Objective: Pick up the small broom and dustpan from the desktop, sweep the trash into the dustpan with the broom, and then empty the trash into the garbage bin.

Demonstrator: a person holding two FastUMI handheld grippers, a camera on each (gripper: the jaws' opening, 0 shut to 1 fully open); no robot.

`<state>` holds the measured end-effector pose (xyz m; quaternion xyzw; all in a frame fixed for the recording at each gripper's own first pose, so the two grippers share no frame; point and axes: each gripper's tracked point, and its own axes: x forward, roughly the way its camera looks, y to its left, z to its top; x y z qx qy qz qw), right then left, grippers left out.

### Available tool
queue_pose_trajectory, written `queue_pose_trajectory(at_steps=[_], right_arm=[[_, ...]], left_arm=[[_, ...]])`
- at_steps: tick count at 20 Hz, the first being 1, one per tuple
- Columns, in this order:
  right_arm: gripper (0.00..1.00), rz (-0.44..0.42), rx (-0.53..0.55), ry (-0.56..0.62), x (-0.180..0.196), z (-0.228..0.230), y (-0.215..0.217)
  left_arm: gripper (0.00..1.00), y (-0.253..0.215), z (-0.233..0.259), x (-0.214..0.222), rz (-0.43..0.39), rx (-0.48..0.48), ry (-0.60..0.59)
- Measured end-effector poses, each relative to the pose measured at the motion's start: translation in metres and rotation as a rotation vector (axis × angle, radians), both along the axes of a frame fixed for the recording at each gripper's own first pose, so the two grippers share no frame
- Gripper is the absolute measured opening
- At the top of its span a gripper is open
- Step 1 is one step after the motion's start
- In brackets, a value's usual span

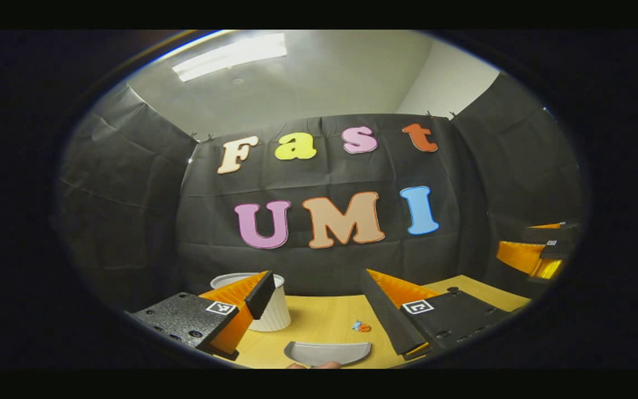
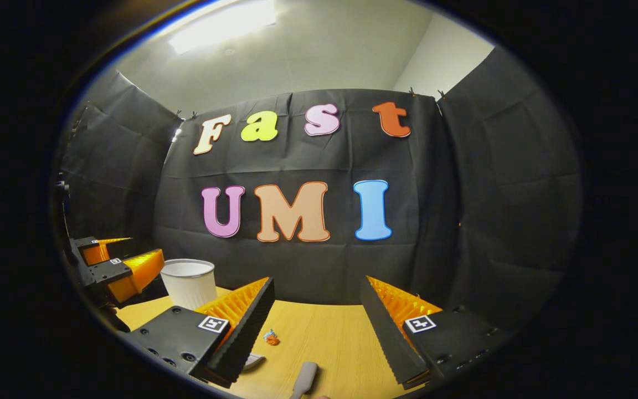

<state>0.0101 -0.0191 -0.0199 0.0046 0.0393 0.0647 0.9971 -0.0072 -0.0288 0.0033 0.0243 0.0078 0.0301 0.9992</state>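
Bench: yellow wood-grain bench (image 1: 319,321) is seen in both views, backed by black cloth.

Dustpan: a pale grey dustpan (image 1: 327,352) with a curved, half-round outline is seen at the near edge of the bench in the left gripper view, between the two fingers and lower than their tips. A sliver of a person's fingertips is seen just below it. In the right gripper view a small pale part (image 2: 253,361) is seen past the left finger, partly hidden; whether it belongs to the dustpan cannot be told.

Broom: a slim grey handle (image 2: 304,380), taken to be the small broom, is seen lying on the near edge of the bench in the right gripper view; its brush end is cut off.

Trash: a small crumpled scrap of trash (image 1: 361,327), orange and blue, is seen on the bench beyond the dustpan, apart from it.

Garbage bin: a white ribbed garbage bin (image 2: 189,283) is seen upright at the far left of the bench, its mouth open.

Left gripper: the left gripper (image 1: 319,310) is held above the near edge, fingers spread wide, nothing between them.

Right gripper: the right gripper (image 2: 319,327) is held likewise, fingers wide apart and holding nothing.
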Motion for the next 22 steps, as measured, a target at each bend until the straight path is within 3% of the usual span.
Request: queue_pose_trajectory(at_steps=[5, 9, 17, 22], right_arm=[[0.99, 0.079, -0.017, 0.107, 0.01, -0.042, 0.004], [0.99, 0.132, -0.068, 0.255, 0.014, -0.096, 0.027], [1.0, 0.123, -0.162, 0.588, 0.005, -0.219, 0.044], [1.0, 0.11, -0.234, 0.749, -0.004, -0.273, 0.038]], left_arm=[[0.93, 0.001, -0.033, 0.007, 0.005, 0.032, 0.095], [0.92, 0.003, -0.092, 0.007, -0.028, -0.017, 0.252], [0.92, 0.017, -0.224, -0.021, -0.056, -0.021, 0.59], [0.93, 0.027, -0.289, -0.054, -0.025, -0.008, 0.784]])
